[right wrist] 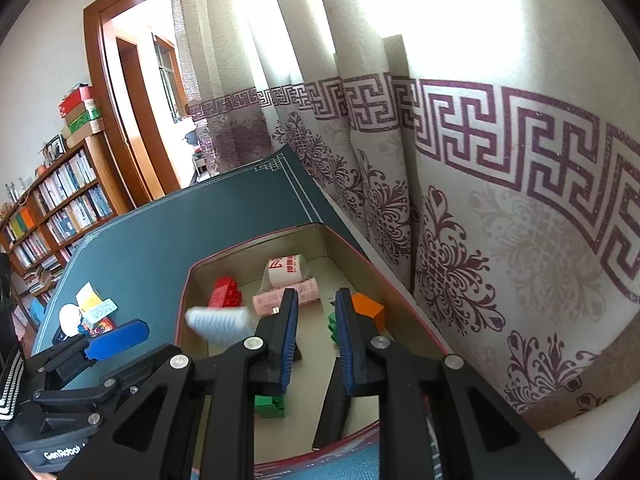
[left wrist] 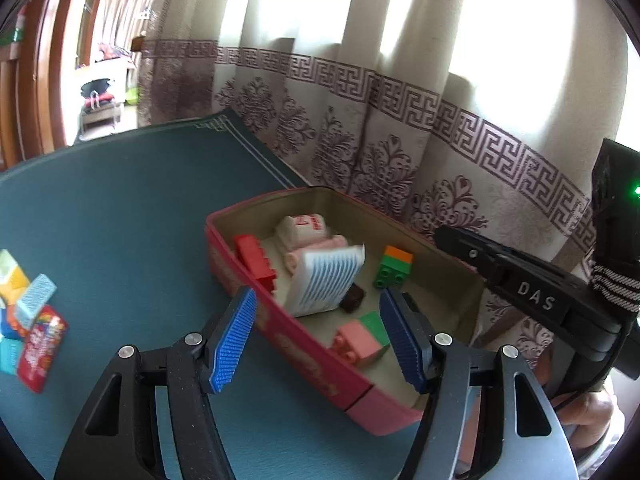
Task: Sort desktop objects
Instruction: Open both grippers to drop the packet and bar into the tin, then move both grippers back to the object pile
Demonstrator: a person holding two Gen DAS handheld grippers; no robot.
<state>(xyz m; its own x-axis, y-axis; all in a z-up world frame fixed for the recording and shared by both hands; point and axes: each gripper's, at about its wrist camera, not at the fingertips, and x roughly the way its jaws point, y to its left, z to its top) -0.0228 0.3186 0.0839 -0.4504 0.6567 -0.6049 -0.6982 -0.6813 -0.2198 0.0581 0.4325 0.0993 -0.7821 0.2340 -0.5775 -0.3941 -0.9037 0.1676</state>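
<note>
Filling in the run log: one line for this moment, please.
left gripper open above pink box | white-blue packet blurred, in box | right gripper open, empty

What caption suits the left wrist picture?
Open left gripper above a pink box as a blurred striped packet lands among toy bricks.

From my left camera I read "DAS" in white letters on the black arm of the right gripper [left wrist: 536,300], off to the right of my jaws. From the right camera, "GenRobot" shows on the left gripper [right wrist: 60,454], low left of the jaws.
</note>
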